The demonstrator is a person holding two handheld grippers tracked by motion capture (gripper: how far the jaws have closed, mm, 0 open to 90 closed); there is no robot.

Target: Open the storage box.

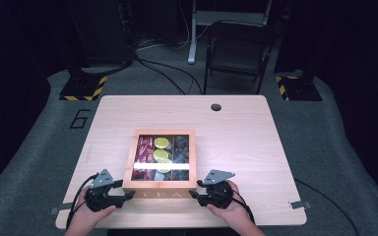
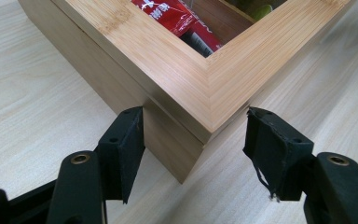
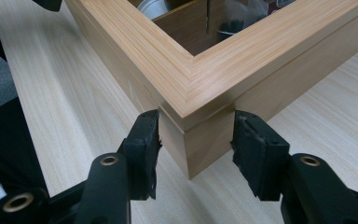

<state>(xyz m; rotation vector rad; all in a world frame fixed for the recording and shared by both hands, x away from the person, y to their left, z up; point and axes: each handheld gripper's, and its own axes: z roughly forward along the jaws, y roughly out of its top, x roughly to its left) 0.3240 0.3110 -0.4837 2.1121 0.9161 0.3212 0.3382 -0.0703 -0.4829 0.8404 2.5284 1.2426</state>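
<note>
- While the tea box (image 1: 160, 132) was rested flat on the table (image 1: 236, 137), its two near corners were approached, one by each gripper, so that the box was bracketed between the pair and stretched away ahead of them.
- The left gripper (image 2: 193, 135) was seen open around the near-left corner: one pad (image 2: 123, 149) was laid against or just beside the box's side wall, while the other pad (image 2: 272, 149) was kept clear of the front wall, with bare table in the gap.
- No hold on the box was judged to be had on that side.
- The right gripper (image 3: 196, 135) was set narrower around the near-right corner, and both pads appeared to be pressed on the wood below the lid's edge, so the corner was taken to be pinched.
- Just beyond the jaws, the lid was found still down, its frame sat flush on the body.
- Through its window, red packets (image 1: 144, 147) and yellow-green rounds (image 1: 161, 142) were made out, untouched.
- By way of progress, only the approach was reckoned done: a firm grip on the left was left to be made, and any lifting, shifting or opening of the box was not yet begun.
</note>
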